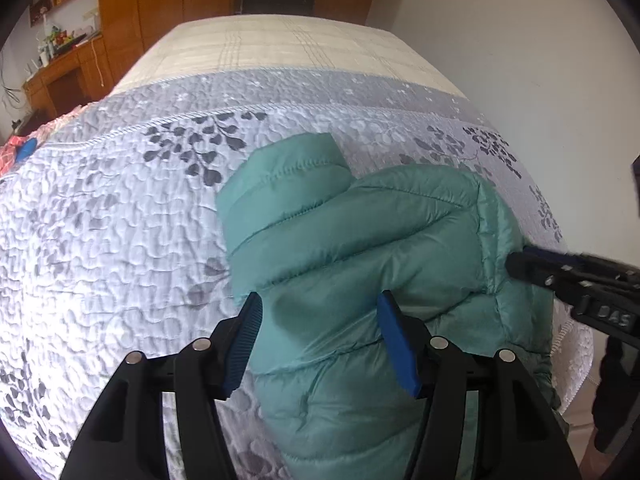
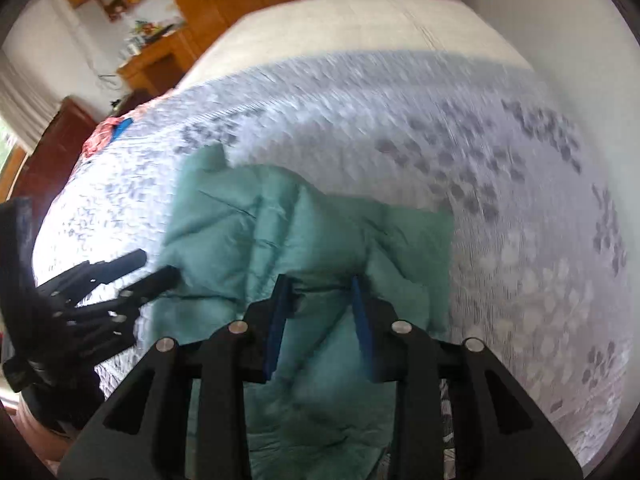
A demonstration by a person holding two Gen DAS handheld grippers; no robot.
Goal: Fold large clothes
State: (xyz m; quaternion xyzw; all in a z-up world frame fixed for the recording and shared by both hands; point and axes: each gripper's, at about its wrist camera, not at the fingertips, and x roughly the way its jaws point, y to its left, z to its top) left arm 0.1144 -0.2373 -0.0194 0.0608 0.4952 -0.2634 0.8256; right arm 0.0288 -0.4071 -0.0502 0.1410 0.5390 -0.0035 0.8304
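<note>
A teal puffer jacket lies folded into a thick bundle on the floral quilt, near the bed's right edge. My left gripper hovers over the jacket's near part with its blue pads wide apart, open. In the right wrist view the left gripper sits at the left rim of the jacket, with nothing between its fingers. My right gripper is above the jacket, pads a narrow gap apart and not gripping the fabric. In the left wrist view the right gripper has its tip at the jacket's right edge.
The grey-and-white quilt covers the near half of the bed, and a beige mattress lies beyond it. A white wall runs along the bed's right side. A wooden desk stands at the left. A red patterned cloth lies at the quilt's left edge.
</note>
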